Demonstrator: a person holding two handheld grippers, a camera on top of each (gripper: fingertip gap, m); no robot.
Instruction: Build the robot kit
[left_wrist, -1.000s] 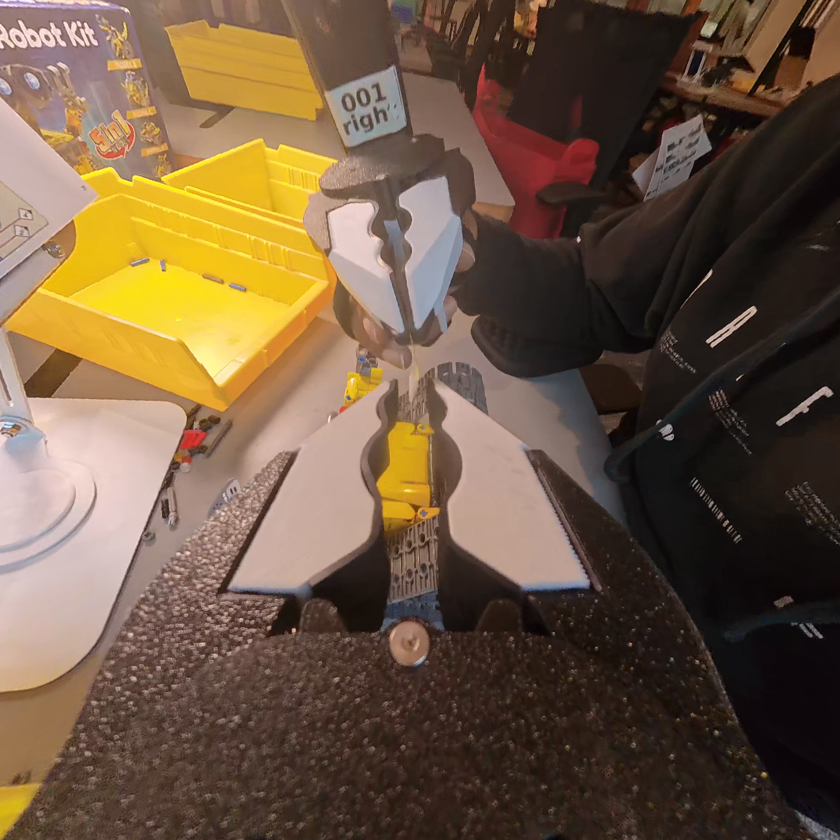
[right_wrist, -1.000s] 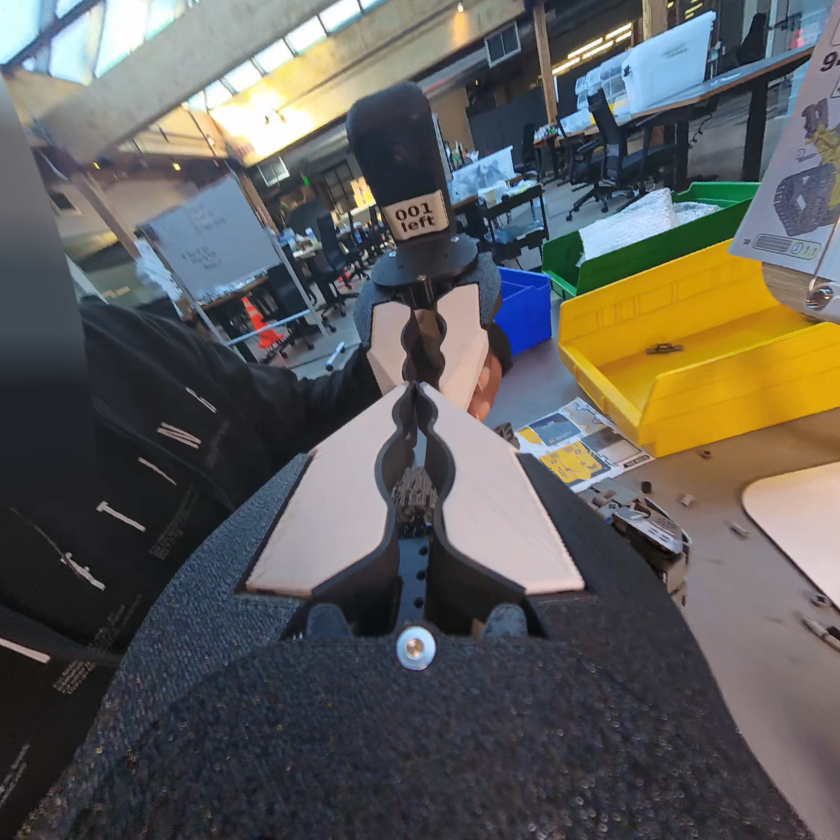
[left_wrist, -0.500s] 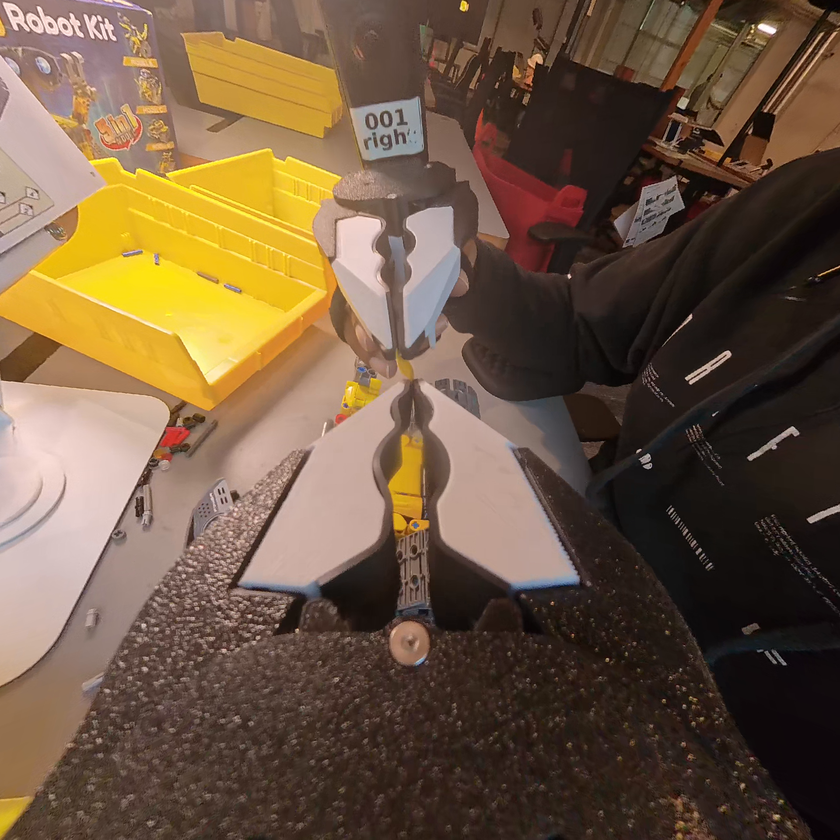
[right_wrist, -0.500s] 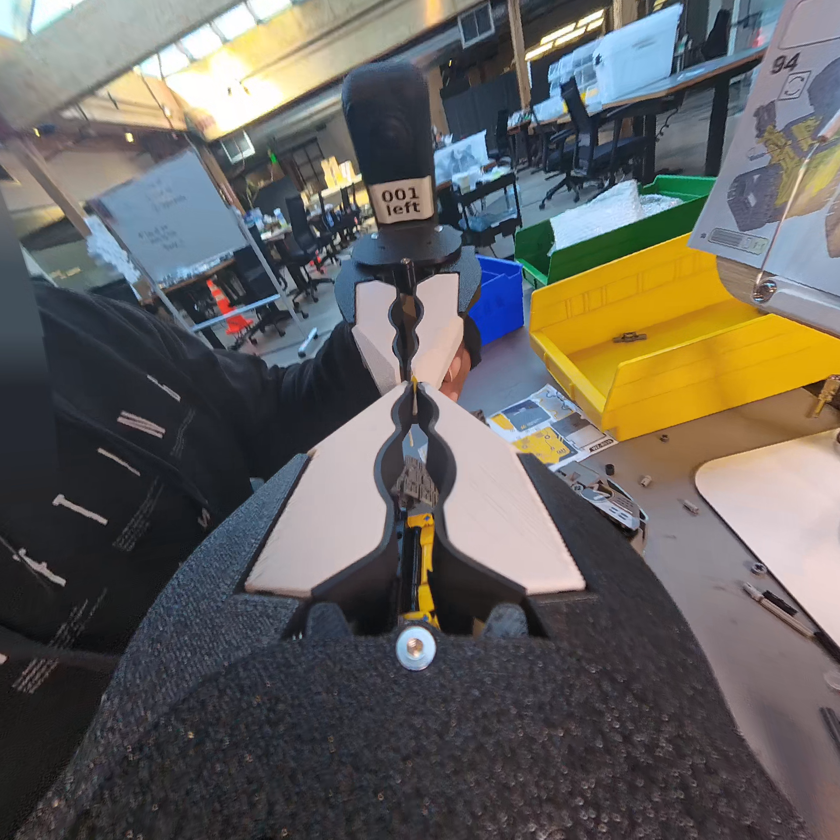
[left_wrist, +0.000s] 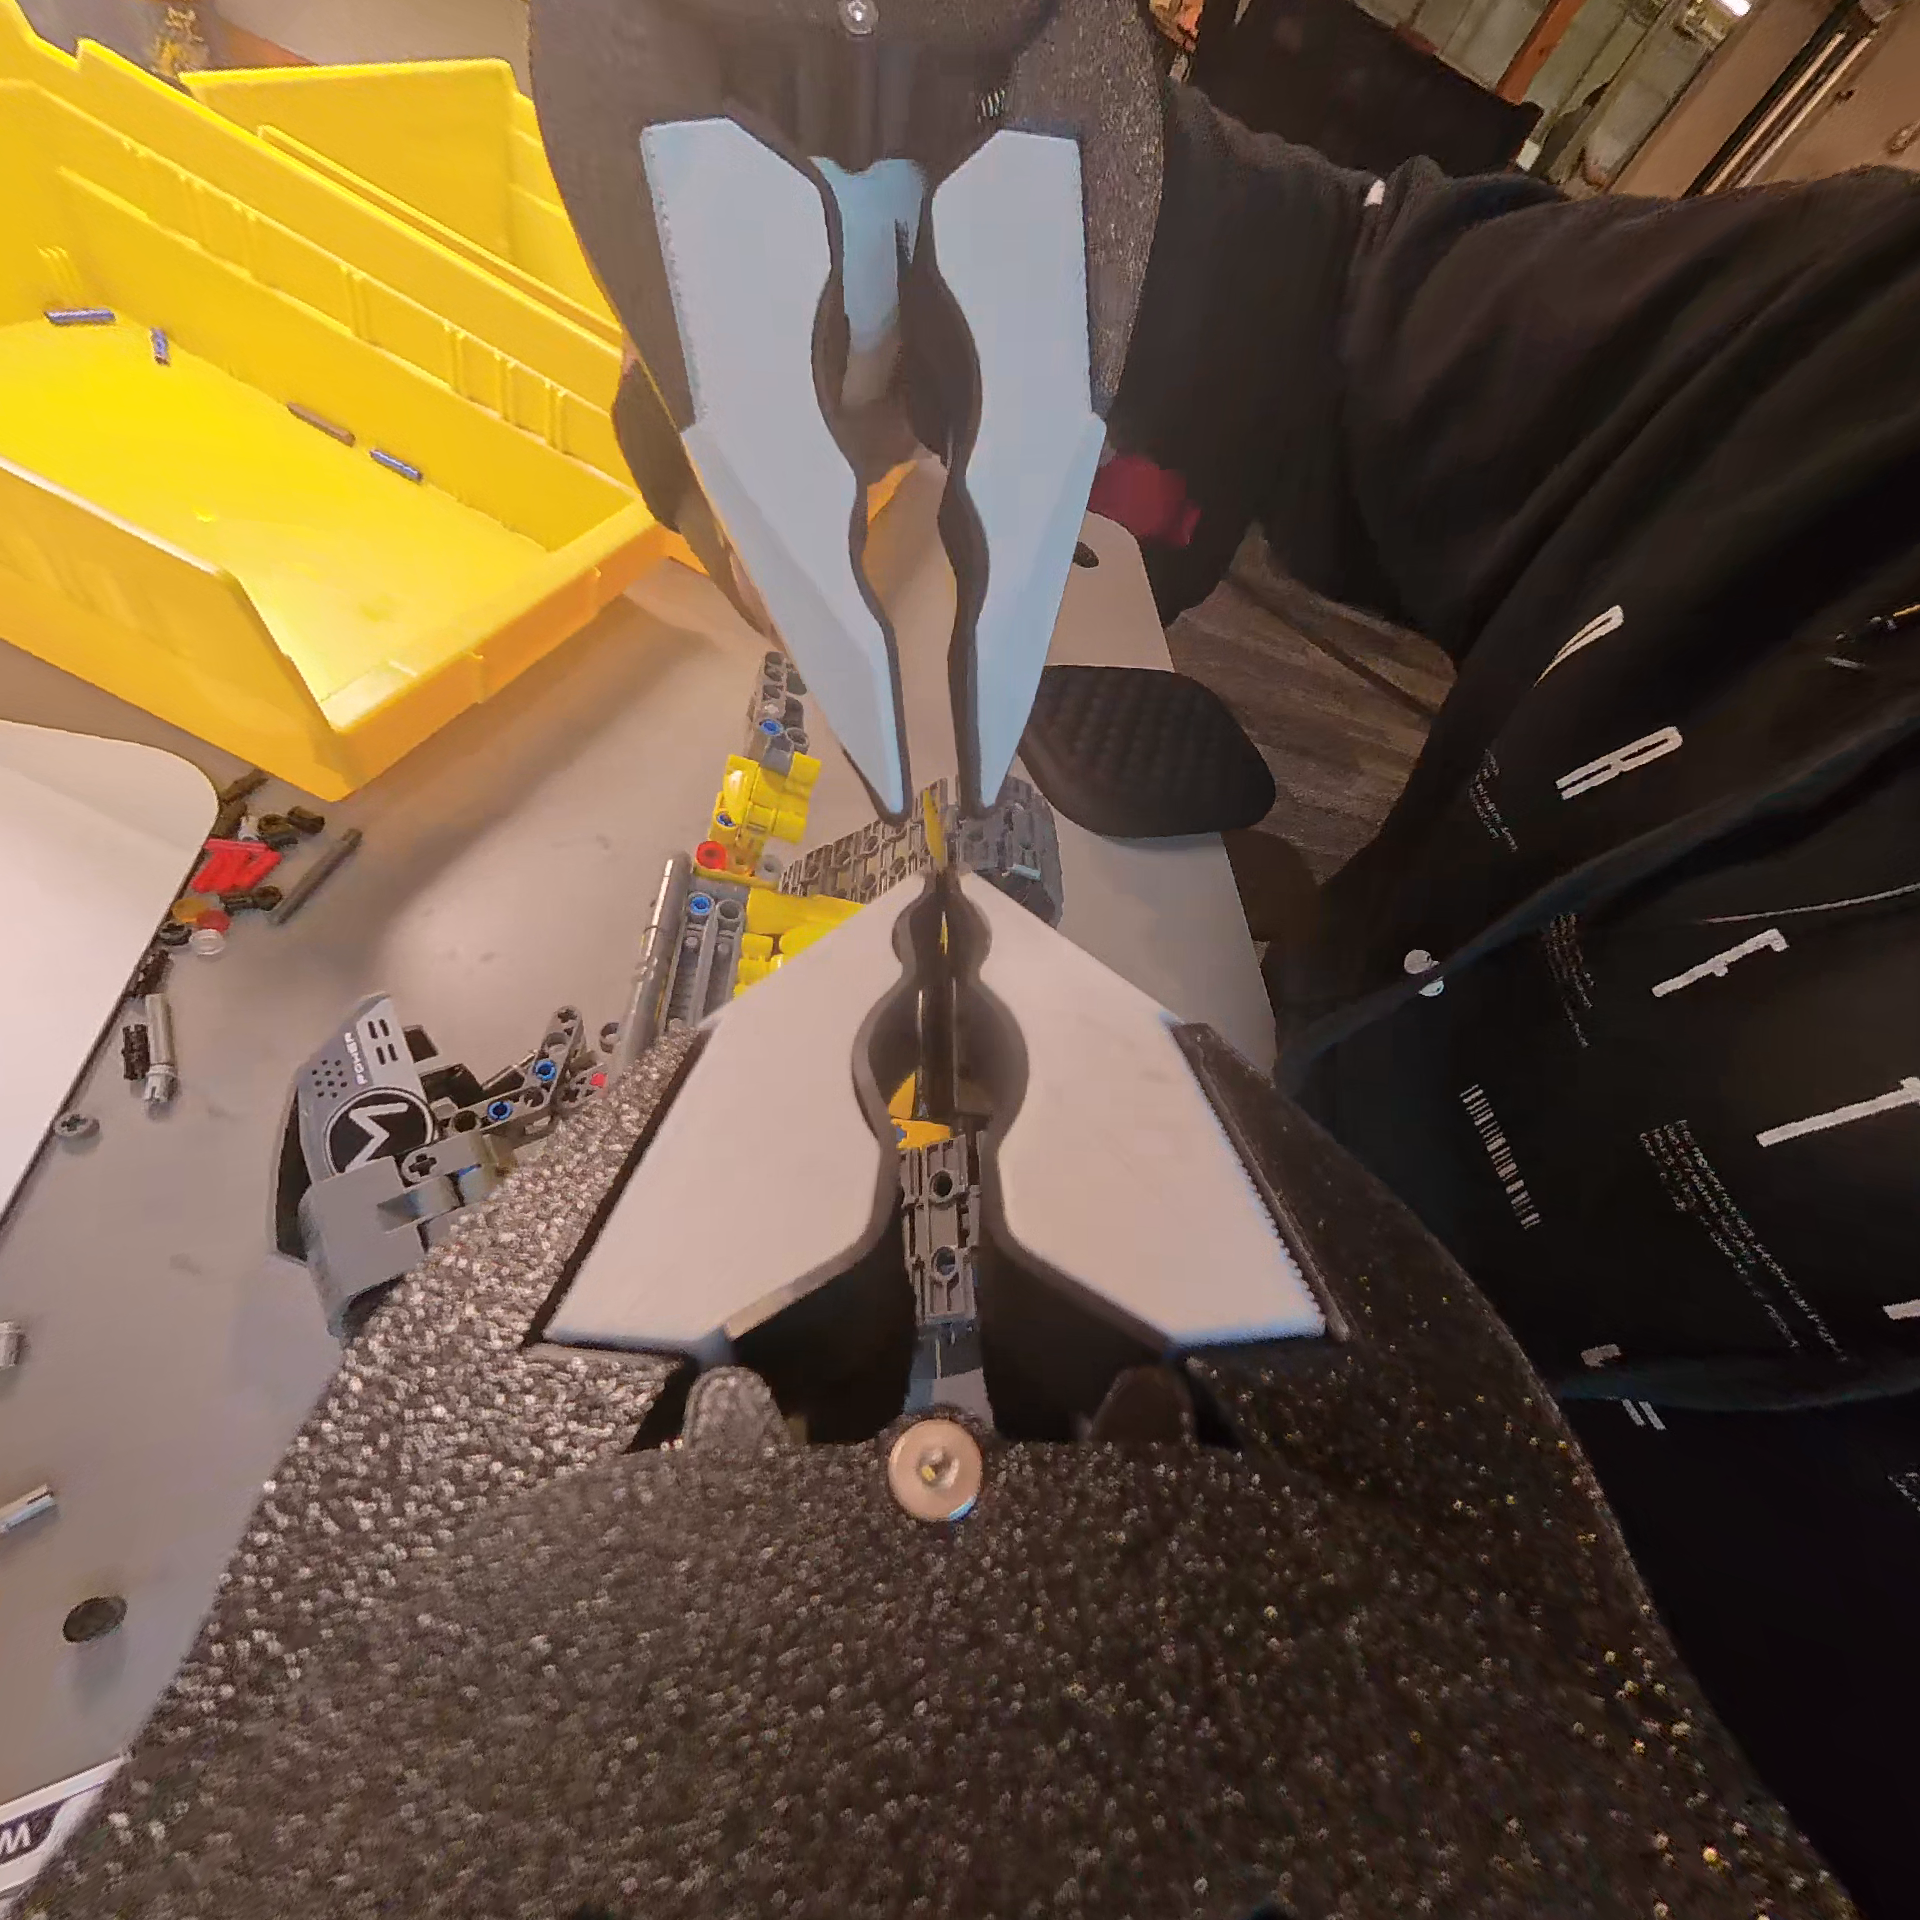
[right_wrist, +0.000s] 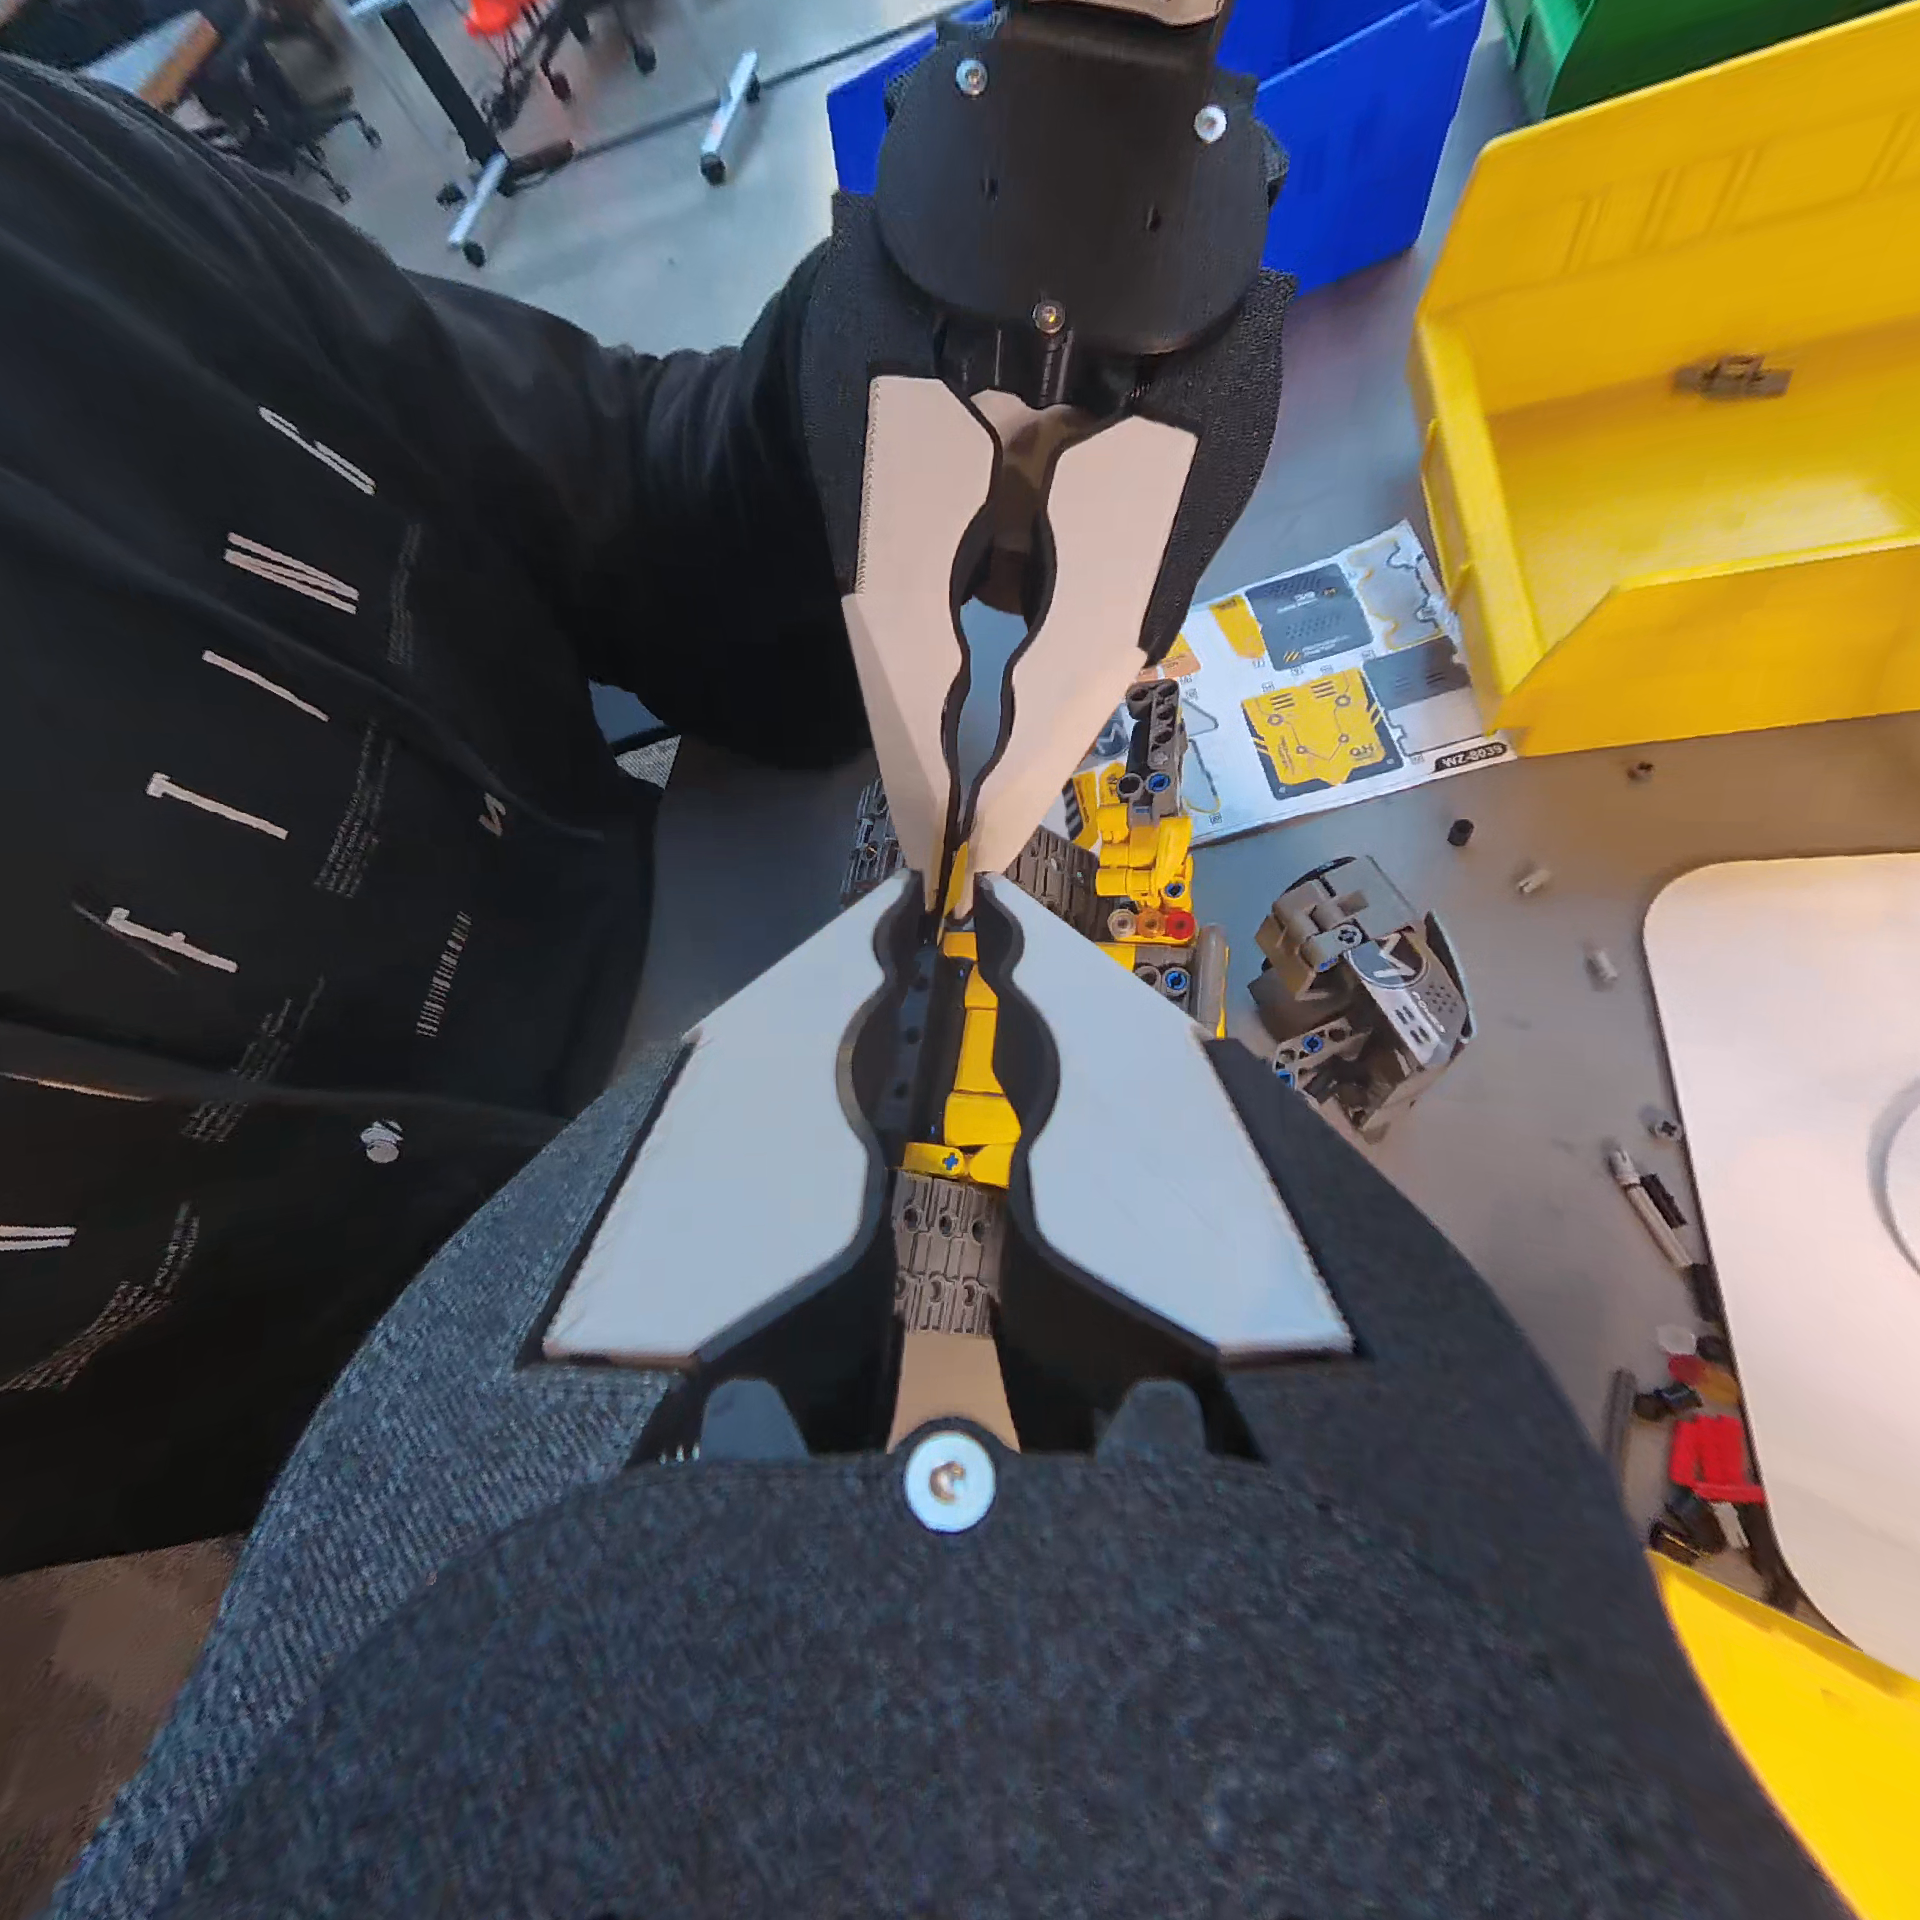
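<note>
1. left wrist view: the left claw (left_wrist: 940, 883) is clenched, its tips pinched on a thin yellow piece (left_wrist: 933, 831) that pokes out just ahead of them.
2. the right claw (left_wrist: 935, 805) comes down from above, tips almost touching the left tips; its tips sit either side of the same yellow piece, though a firm grip there cannot be told.
3. right wrist view: the right claw (right_wrist: 948, 899) looks nearly closed, and the left claw (right_wrist: 961, 868) meets it tip to tip from the far side.
4. the piece's long axis seems to run along both claws' fingers, so the two claws face each other along one line; neither is clearly nearer.
5. directly beneath the claws lies one yellow and grey brick model (right_wrist: 961, 1081) on the desk (right_wrist: 1538, 1039), lengthwise under the right claw.
6. right of the right claw: one grey motor block (right_wrist: 1371, 997), one printed sheet (right_wrist: 1330, 675), one yellow bin (right_wrist: 1662, 520).
7. left of the left claw: two yellow bins (left_wrist: 260, 436), a scatter of small red and black parts (left_wrist: 234, 868).
</note>
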